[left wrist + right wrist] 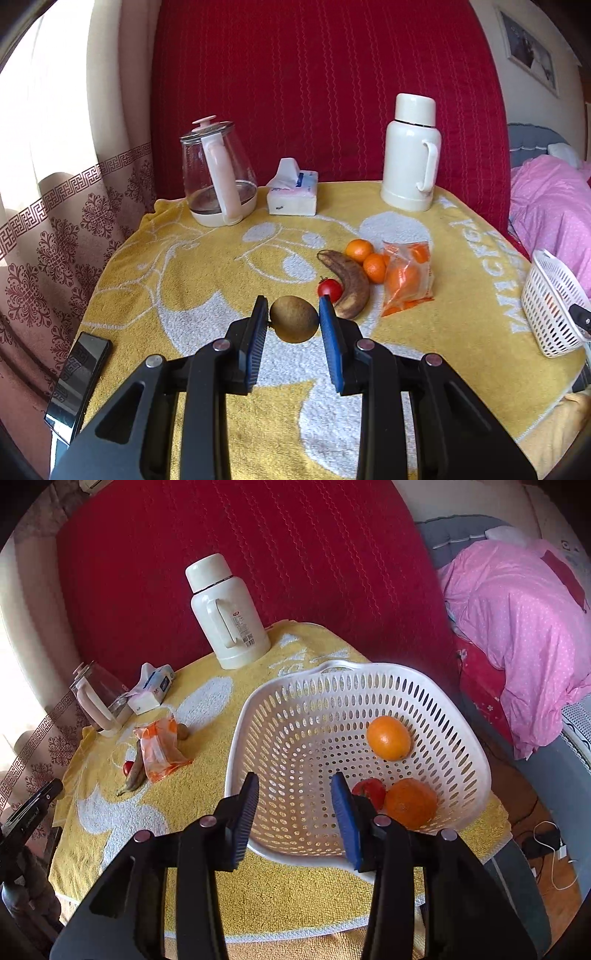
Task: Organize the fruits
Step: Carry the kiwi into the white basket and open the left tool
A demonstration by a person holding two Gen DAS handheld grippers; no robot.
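Observation:
In the left wrist view my left gripper (293,308) is closed around a brown kiwi (294,319), both pads touching its sides. Behind it lie a red tomato (330,289), a browned banana (349,282), two oranges (365,258) and an orange bag of fruit (406,277). In the right wrist view my right gripper (295,786) is open and empty over the near rim of the white basket (476,753), which holds two oranges (388,737) and a tomato (371,791). The basket also shows in the left wrist view (554,306).
A yellow towel (192,273) covers the table. At the back stand a glass kettle (218,177), a tissue pack (293,190) and a white thermos (412,155). A phone (77,380) lies at the left edge. A pink quilt (517,627) lies to the right.

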